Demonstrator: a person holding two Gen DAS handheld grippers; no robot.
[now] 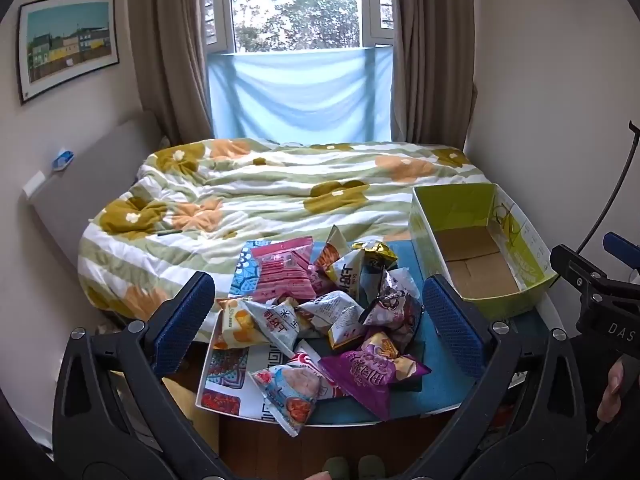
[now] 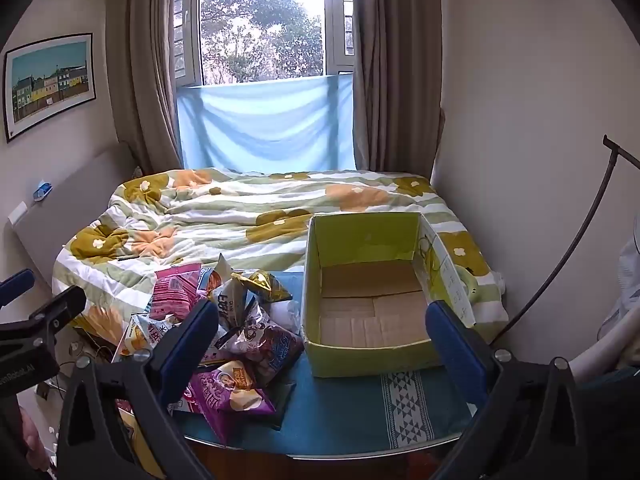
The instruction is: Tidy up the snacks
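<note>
Both handheld tools hover with jaws spread wide and empty: the left gripper point(image 1: 318, 320) above the snack pile point(image 1: 320, 312), the right gripper point(image 2: 322, 336) facing the green box point(image 2: 368, 300); the packets lie heaped on the small table point(image 2: 340, 416), the empty box at three o'clock of them; the purple packet point(image 1: 372, 368) at six o'clock overhangs the near edge and a careless nudge could tip it off; beyond, a rumpled flowered quilt point(image 1: 280, 184).

Black-framed left tongs point(image 1: 318, 312) and right tongs point(image 2: 322, 330), textured blue pads, silver pivot screws
</note>
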